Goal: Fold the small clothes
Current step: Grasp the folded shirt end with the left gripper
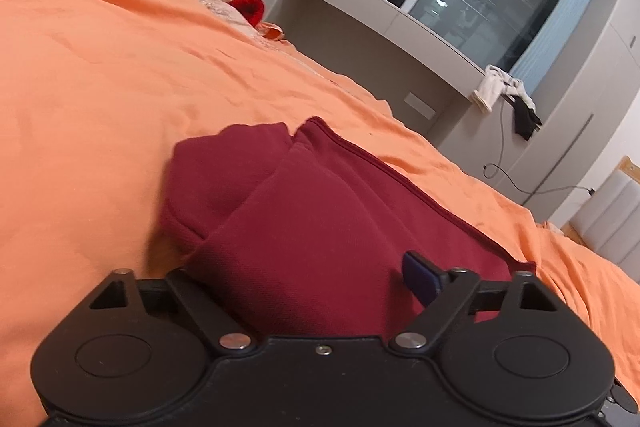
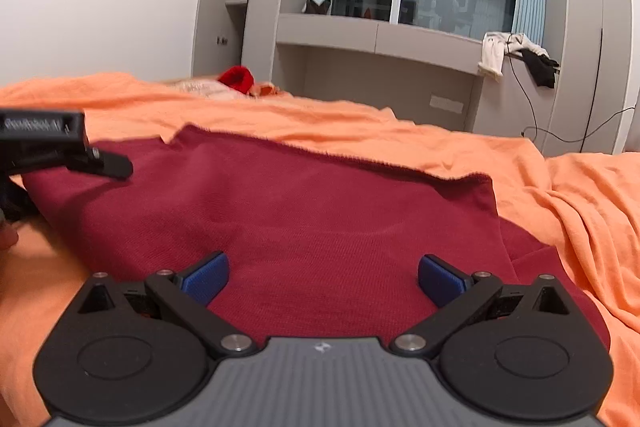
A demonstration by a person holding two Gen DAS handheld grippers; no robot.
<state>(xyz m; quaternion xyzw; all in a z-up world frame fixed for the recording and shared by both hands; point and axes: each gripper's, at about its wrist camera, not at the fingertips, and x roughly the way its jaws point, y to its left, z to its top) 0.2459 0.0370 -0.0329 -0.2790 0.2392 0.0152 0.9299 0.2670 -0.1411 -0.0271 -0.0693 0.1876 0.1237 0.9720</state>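
Observation:
A dark red garment (image 2: pixel 304 211) lies folded on the orange bedsheet (image 2: pixel 360 131). My right gripper (image 2: pixel 323 279) is open, its blue pads (image 2: pixel 206 277) spread wide just above the garment's near edge. My left gripper (image 1: pixel 320 279) is wide open over a bunched, doubled-up part of the same garment (image 1: pixel 304 211); cloth fills the gap and hides the left pad, and only the right blue pad (image 1: pixel 420 275) shows. The left gripper also shows in the right wrist view (image 2: pixel 100 163), at the garment's left edge.
A bright red item (image 2: pixel 238 77) and pale cloth lie at the far edge of the bed. Beyond it are grey cabinets and a window ledge (image 2: pixel 376 35) with white and black clothes (image 2: pixel 516 55) and a hanging cable.

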